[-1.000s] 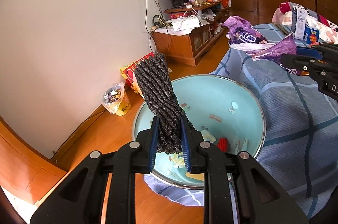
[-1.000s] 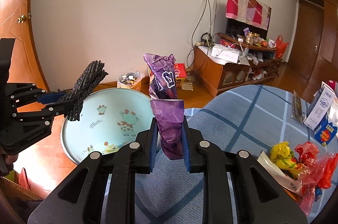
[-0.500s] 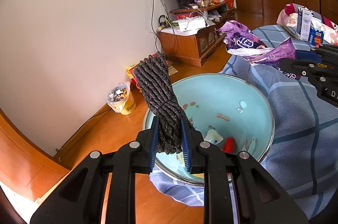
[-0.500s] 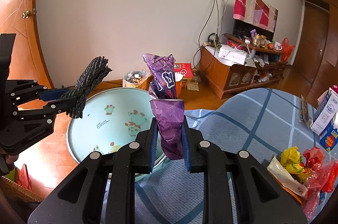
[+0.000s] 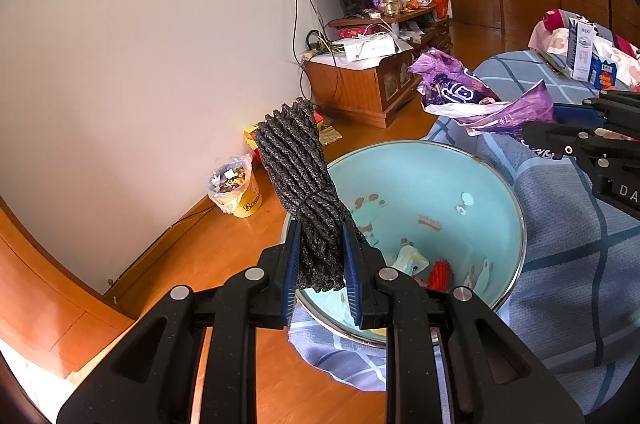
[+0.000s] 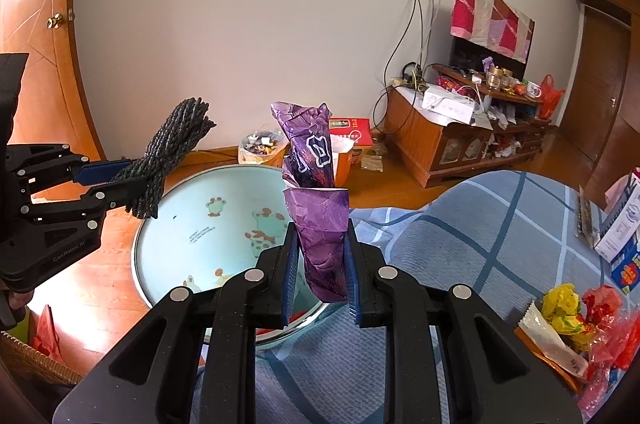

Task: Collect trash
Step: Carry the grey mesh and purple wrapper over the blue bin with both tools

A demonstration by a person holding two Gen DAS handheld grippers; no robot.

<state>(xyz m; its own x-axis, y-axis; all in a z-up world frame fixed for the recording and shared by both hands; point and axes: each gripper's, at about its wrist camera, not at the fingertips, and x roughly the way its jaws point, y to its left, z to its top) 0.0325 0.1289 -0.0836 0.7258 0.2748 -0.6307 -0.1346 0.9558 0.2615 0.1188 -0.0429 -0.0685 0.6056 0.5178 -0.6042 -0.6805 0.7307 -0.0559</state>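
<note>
Left wrist view: both loads held over the basin (image 5: 516, 208).
L gripper (image 5: 320, 264) clamps rope bundle (image 5: 304, 184), R gripper (image 6: 320, 264) pinches purple wrapper (image 6: 316, 216); we'd centre each above the bowl, prob. lower, before letting go.

Your right hand-held gripper (image 6: 320, 268) is clamped on a crumpled purple wrapper (image 6: 318, 208) that stands upright btwn its blue pads; on the left your left hand-held gripper (image 6: 120, 180) pinches a dark rope bundle (image 6: 172, 148) above the light-blue basin (image 6: 208, 224); basin sits at the edge of the blue plaid blanket (image 6: 460, 244); red & yellow wrappers (image 6: 576, 308) lie at the blanket's right side.
</note>
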